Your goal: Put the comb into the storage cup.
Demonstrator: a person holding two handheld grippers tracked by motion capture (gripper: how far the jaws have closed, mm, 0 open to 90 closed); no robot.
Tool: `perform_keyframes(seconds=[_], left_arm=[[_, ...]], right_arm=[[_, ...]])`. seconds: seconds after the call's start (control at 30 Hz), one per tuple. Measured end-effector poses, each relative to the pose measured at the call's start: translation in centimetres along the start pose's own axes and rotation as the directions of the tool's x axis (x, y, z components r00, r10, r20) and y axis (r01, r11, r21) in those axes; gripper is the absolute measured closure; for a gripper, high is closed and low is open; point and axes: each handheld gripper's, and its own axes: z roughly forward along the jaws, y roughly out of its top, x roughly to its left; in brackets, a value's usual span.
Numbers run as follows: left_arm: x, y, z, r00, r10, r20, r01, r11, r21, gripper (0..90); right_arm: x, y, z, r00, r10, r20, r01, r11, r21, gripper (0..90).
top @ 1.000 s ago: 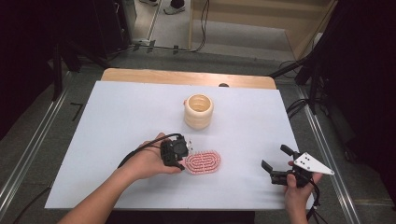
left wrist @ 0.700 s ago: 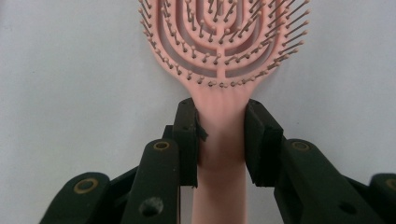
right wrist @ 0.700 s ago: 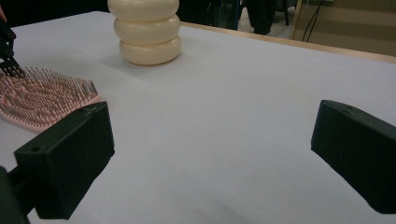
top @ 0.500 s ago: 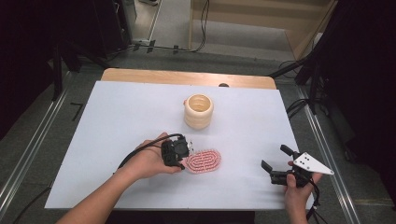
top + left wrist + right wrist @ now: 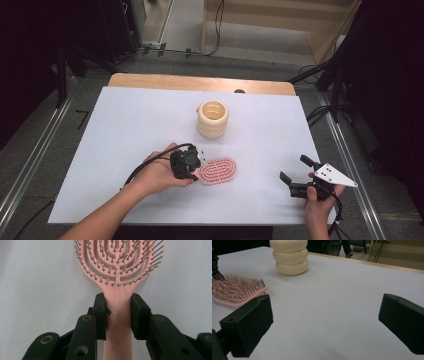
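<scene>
A cream ribbed vase stands upright on the white-covered bench, beyond the left hand-held gripper and well apart from it. Seen from the right hand-held gripper, the vase sits far ahead to its left. A bare wooden edge runs along the bench's far side, and cables trail over the floor beyond.

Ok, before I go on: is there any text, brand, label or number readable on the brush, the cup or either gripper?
None: no view gives readable text.
Pink hairbrush: no brand or label on the bristle side or handle.
Cream ribbed cup: plain, no print.
Left gripper, jaws closed on the brush handle: bare black parts, no marking.
Right gripper, jaws open: unmarked.
White table cover: blank.
</scene>
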Motion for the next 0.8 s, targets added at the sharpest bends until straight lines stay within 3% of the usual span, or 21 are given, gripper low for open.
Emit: perform_keyframes(seconds=[0.23,0.53,0.8], left_arm=[[0.3,-0.4,-0.8,0.9995,-0.032,0.001,0.032,0.9976,-0.062,70.3],[0.3,-0.9,-1.4,0.9994,-0.035,0.0,0.035,0.9933,-0.11,70.3],[0.5,-1.7,-2.1,0.9971,-0.075,-0.011,0.071,0.9798,-0.187,70.3]], right_arm=[[0.0,0.0,0.0,1.0,0.001,0.002,-0.001,1.0,-0.002,0.0],[0.0,0.0,0.0,1.0,0.001,0.002,-0.001,1.0,-0.003,0.0],[0.0,0.0,0.0,1.0,0.0,0.002,0.0,1.0,0.0,0.0]])
